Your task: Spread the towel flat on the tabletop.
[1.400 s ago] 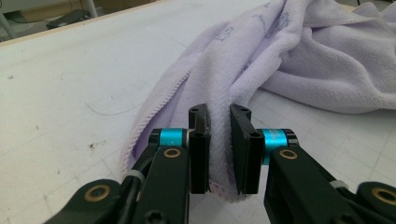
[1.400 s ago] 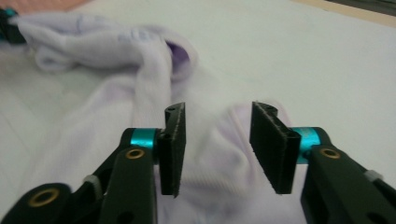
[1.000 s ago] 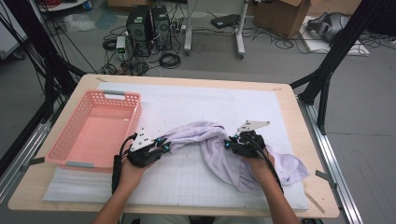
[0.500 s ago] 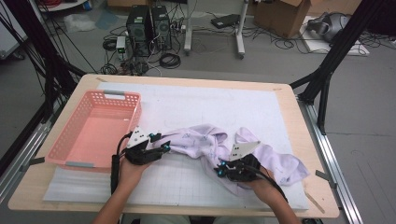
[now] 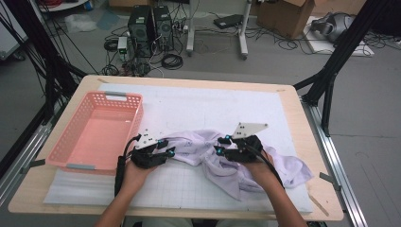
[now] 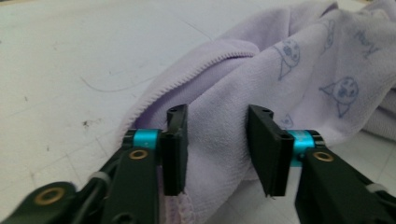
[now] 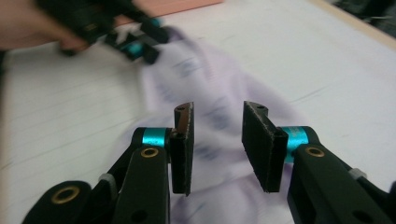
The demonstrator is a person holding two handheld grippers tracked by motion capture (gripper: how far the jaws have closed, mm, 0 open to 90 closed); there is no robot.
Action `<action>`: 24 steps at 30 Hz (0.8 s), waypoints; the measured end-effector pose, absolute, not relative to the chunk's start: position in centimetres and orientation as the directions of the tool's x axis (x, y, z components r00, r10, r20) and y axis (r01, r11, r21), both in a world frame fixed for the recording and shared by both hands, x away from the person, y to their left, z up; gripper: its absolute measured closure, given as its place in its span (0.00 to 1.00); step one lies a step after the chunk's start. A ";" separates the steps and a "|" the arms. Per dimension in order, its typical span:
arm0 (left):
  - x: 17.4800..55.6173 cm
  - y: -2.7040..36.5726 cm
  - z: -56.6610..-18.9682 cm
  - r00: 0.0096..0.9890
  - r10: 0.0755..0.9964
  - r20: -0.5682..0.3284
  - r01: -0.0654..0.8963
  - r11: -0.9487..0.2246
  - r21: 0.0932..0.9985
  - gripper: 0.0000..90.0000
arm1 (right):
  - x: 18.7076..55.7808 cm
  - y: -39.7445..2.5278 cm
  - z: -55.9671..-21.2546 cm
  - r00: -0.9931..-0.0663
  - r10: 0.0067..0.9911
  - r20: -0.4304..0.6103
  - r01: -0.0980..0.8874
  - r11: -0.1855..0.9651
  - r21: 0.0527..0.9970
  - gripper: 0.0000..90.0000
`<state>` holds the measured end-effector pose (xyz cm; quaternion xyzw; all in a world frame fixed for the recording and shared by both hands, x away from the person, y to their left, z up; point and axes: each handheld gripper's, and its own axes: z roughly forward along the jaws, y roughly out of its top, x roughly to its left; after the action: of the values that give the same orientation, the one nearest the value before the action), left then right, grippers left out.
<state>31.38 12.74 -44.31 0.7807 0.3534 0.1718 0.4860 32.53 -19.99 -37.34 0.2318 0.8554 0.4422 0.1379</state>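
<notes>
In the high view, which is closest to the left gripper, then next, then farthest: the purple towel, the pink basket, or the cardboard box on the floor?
From the left gripper:
1. The purple towel, right at its jaws, spread toward the right.
2. The pink basket, just to its left on the table.
3. The cardboard box, far off on the floor beyond the table's far right corner.

Your two handheld black plastic tongs match: the left tongs [image 6: 217, 140] and the right tongs [image 7: 217, 140] each carry flat, rectangular black pads on turquoise metal collars, with brass-coloured rivets in the black linkage arms. A grey three-cornered plate [image 5: 248, 129] dotted with small holes tops the right pair. Black cables [image 5: 120, 163] trail along your bare forearms.
</notes>
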 end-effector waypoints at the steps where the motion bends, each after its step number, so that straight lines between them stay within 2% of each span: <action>1: 31.4 12.6 -44.4 0.696 0.715 -0.073 0.387 -0.287 0.876 0.71 | 32.5 -20.0 -37.3 -0.854 0.519 -0.031 0.275 0.501 0.820 0.72; 2: 31.3 12.5 -44.4 0.699 0.712 -0.066 0.385 -0.298 0.874 0.74 | 33.2 -19.5 -37.3 -0.850 0.526 -0.041 0.275 0.508 0.816 0.74; 3: 31.3 12.4 -44.4 0.705 0.707 -0.056 0.378 -0.309 0.873 0.82 | 34.3 -18.3 -37.4 -0.849 0.526 -0.055 0.275 0.527 0.804 0.78; 6: 31.1 12.2 -44.3 0.717 0.697 -0.032 0.356 -0.327 0.875 0.87 | 35.3 -16.9 -37.6 -0.857 0.512 -0.060 0.273 0.549 0.790 0.83; 9: 31.1 12.4 -44.2 0.717 0.697 -0.033 0.355 -0.324 0.877 0.89 | 36.6 -14.9 -38.5 -0.887 0.458 -0.057 0.262 0.602 0.754 0.88; 11: 31.1 12.5 -44.2 0.719 0.694 -0.030 0.351 -0.326 0.878 0.90 | 37.0 -13.9 -39.2 -0.902 0.427 -0.056 0.256 0.636 0.728 0.85; 12: 31.0 12.6 -44.2 0.720 0.693 -0.029 0.349 -0.326 0.879 0.91 | 37.4 -13.2 -40.0 -0.920 0.389 -0.036 0.251 0.659 0.709 0.77; 19: 31.0 12.5 -44.2 0.728 0.685 -0.025 0.344 -0.333 0.878 0.92 | 38.1 -11.9 -41.6 -0.918 0.395 -0.039 0.270 0.694 0.667 0.66; 20: 31.0 12.5 -44.2 0.727 0.686 -0.028 0.345 -0.330 0.879 0.93 | 38.3 -11.4 -41.8 -0.912 0.404 -0.066 0.265 0.706 0.657 0.70; 21: 31.0 12.5 -44.2 0.728 0.685 -0.028 0.345 -0.331 0.878 0.93 | 38.4 -11.2 -41.9 -0.910 0.407 -0.073 0.270 0.718 0.641 0.82; 22: 31.0 12.5 -44.2 0.729 0.684 -0.028 0.344 -0.331 0.878 0.93 | 38.5 -11.0 -41.9 -0.910 0.403 -0.095 0.259 0.733 0.629 0.89; 24: 31.0 12.5 -44.1 0.729 0.684 -0.024 0.341 -0.333 0.879 0.93 | 38.5 -10.9 -41.7 -0.906 0.406 -0.116 0.249 0.736 0.629 0.92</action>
<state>30.96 12.53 -44.13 0.7967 0.3217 0.1786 0.4796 38.54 -10.93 -41.70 0.1774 0.9235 0.3169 0.1236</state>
